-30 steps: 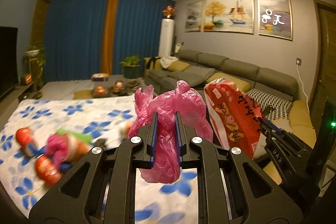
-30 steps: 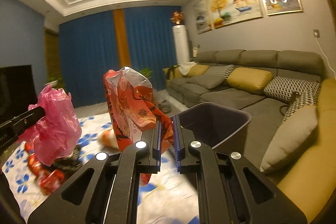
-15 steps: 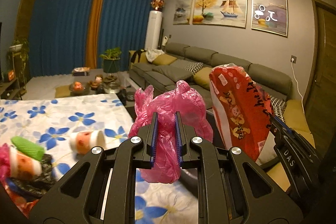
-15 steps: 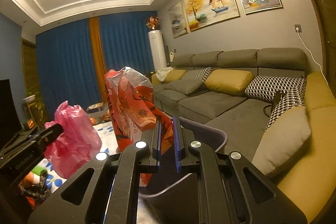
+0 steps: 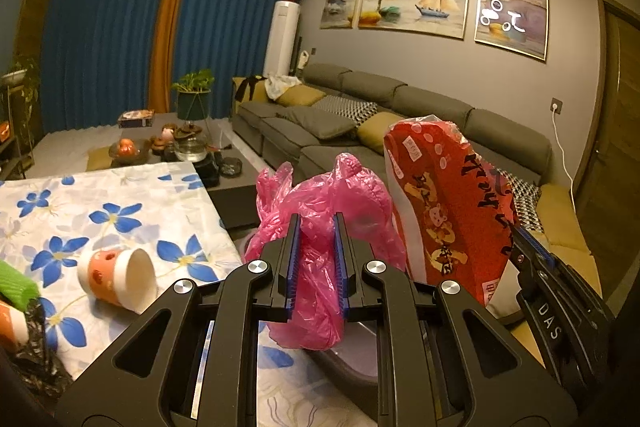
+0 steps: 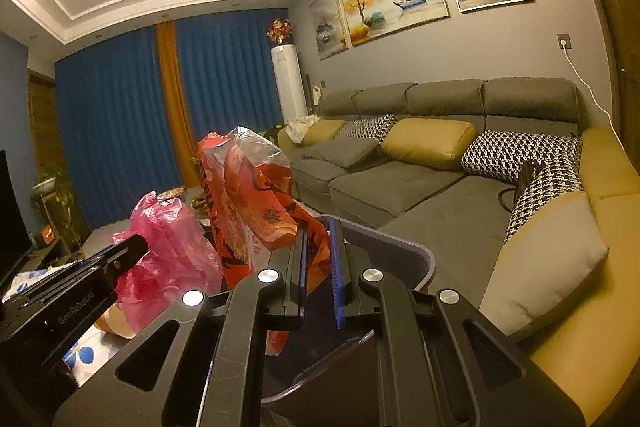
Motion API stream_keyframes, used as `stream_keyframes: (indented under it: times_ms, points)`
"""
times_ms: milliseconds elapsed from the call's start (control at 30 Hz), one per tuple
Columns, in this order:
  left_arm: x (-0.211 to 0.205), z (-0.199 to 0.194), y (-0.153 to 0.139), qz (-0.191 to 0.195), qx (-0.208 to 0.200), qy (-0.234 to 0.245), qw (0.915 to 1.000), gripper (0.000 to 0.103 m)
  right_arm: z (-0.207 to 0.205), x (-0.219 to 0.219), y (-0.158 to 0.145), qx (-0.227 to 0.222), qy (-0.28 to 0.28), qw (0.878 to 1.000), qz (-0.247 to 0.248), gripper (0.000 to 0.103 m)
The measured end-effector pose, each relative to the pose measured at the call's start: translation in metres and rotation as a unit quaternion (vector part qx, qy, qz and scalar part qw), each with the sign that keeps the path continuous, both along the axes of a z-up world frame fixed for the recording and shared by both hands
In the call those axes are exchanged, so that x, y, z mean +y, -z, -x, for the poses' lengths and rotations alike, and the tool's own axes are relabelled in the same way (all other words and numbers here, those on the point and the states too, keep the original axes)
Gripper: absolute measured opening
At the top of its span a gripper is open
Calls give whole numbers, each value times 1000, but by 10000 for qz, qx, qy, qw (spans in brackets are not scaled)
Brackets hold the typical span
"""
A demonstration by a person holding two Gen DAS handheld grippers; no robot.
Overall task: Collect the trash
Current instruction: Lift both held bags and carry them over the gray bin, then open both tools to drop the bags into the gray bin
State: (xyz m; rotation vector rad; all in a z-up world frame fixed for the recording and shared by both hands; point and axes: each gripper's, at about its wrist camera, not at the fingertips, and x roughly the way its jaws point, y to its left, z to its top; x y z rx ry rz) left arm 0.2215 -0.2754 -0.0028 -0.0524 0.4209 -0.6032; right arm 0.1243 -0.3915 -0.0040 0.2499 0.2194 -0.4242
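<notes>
The grey bin point(image 6: 400, 259) stands below your two grippers, beside the counter point(image 5: 120, 195) with the flowered cloth. Your right gripper point(image 6: 319, 267) holds the red snack bag point(image 6: 256, 195) above the bin; its jaws are narrow and pinch the bag's lower corner. This bag is light, a bit stiff and probably slippery. Your left gripper point(image 5: 316, 263) holds the pink plastic bag point(image 5: 320, 211) with jaws closed on a bunched part. It is very soft and light, so hold it where the film is gathered thick. A paper cup point(image 5: 120, 277) lies on the counter.

Crumpled pink bag point(image 5: 316, 227) and red snack bag point(image 5: 448, 215) hang above grey bin point(image 6: 400, 255).
</notes>
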Motion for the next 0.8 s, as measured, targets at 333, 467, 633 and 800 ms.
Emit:
stream_keyframes:
  times_ms: [333, 467, 633, 800]
  points:
    - [-13, -12, 7, -51, 74, 97, 9999, 22, -14, -5, 1, 65, 12, 9999, -107, 16]
    - [-16, -17, 13, -153, 206, 115, 9996, 53, -17, -9, 2, 130, 14, 9998, -137, 20]
    - [-8, -18, 16, -136, 277, -23, 9995, 70, -14, -13, 1, 130, 62, 9998, -148, 35]
    - [10, -14, 12, -131, 259, -414, 9987, 85, -3, -12, -2, 62, 126, 9998, -124, 46]
